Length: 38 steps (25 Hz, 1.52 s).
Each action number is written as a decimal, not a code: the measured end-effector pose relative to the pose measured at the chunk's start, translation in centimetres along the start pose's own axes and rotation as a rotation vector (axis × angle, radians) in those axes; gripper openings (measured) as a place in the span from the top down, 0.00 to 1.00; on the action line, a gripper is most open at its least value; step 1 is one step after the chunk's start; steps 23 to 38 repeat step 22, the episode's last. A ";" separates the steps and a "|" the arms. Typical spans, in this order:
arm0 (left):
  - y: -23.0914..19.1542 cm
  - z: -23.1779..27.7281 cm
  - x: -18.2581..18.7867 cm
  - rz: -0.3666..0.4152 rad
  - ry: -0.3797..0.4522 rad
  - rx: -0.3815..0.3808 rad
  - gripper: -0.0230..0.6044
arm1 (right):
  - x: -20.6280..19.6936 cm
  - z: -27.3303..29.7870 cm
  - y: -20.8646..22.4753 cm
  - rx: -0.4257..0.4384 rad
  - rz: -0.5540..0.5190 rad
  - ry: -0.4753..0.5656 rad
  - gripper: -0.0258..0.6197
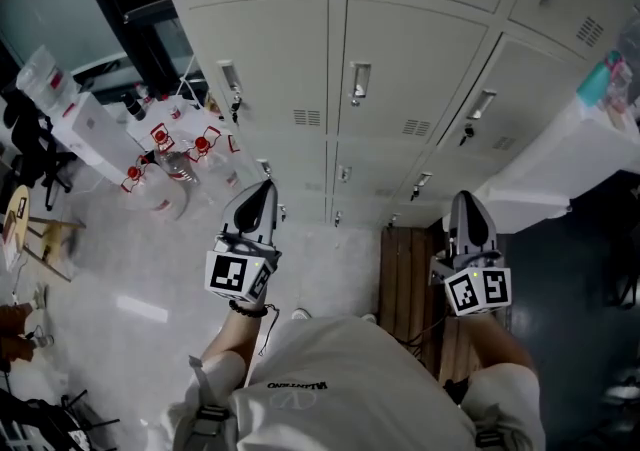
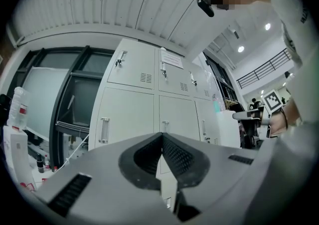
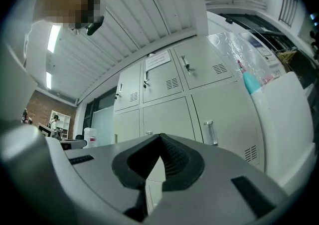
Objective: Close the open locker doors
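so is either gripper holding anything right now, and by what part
Nothing is held. The left gripper has its jaws shut together with nothing between them, and the right gripper is the same.

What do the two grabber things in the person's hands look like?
The left gripper and right gripper are pale grey, pointed, with black ribbed pads. Each carries a cube of black-and-white square markers. The person wears a white T-shirt and a dark wristband.
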<state>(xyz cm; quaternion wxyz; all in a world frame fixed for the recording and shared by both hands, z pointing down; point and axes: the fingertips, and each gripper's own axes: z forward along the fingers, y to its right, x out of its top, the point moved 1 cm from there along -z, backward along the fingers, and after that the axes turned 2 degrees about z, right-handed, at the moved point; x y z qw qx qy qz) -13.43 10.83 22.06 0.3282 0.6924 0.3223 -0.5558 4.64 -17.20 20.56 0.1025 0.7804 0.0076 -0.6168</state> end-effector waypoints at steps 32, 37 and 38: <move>1.1 -1.2 -0.8 -0.028 -0.009 -0.021 0.96 | -0.4 -0.9 -1.5 0.008 0.003 -0.037 0.95; 1.1 -1.2 -0.8 -0.028 -0.009 -0.021 0.96 | -0.4 -0.9 -1.5 0.008 0.003 -0.037 0.95; 1.1 -1.2 -0.8 -0.028 -0.009 -0.021 0.96 | -0.4 -0.9 -1.5 0.008 0.003 -0.037 0.95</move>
